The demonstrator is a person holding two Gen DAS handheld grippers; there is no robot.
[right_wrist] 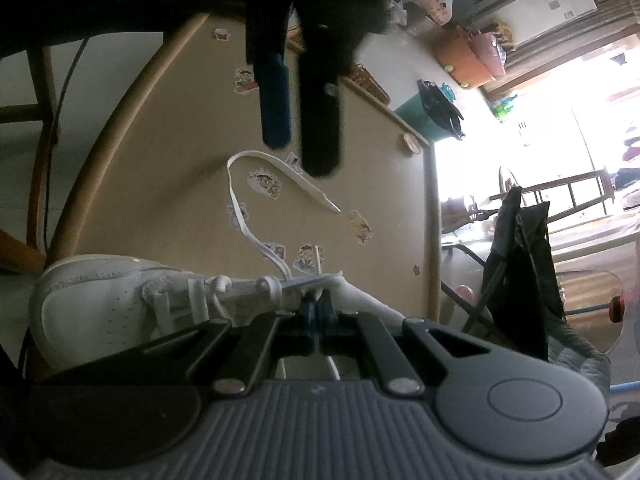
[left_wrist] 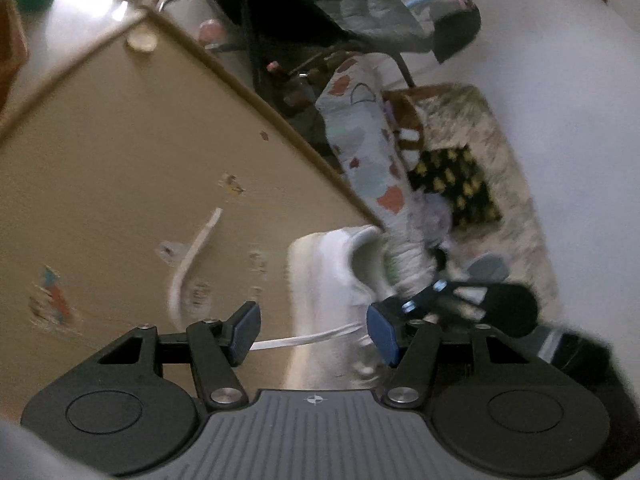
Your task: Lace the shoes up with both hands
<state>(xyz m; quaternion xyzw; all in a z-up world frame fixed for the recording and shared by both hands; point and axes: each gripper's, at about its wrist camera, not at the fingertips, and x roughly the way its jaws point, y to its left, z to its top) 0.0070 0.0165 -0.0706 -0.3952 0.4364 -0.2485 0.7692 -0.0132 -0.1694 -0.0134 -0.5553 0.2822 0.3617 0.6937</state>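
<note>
A white sneaker (right_wrist: 120, 300) lies on a tan table (right_wrist: 192, 128) with cartoon stickers. Its loose white lace (right_wrist: 240, 208) curls across the table. My right gripper (right_wrist: 319, 308) is shut on the shoe's tongue or lace at the top eyelets; I cannot tell which. My left gripper (left_wrist: 312, 332) is open above the shoe (left_wrist: 332, 276). A lace strand (left_wrist: 304, 340) runs between its blue pads (left_wrist: 244, 332) untouched. A second lace piece (left_wrist: 192, 256) lies on the table to the left. The left gripper's fingers (right_wrist: 320, 120) hang over the table in the right wrist view.
The table edge (left_wrist: 256, 96) runs diagonally. Beyond it are a patterned cloth (left_wrist: 368, 152), a chair with dark clothing (left_wrist: 340, 12) and a rug (left_wrist: 492, 168). A small round object (right_wrist: 411, 142) sits near the table corner. A green bin (right_wrist: 416, 116) stands past the table.
</note>
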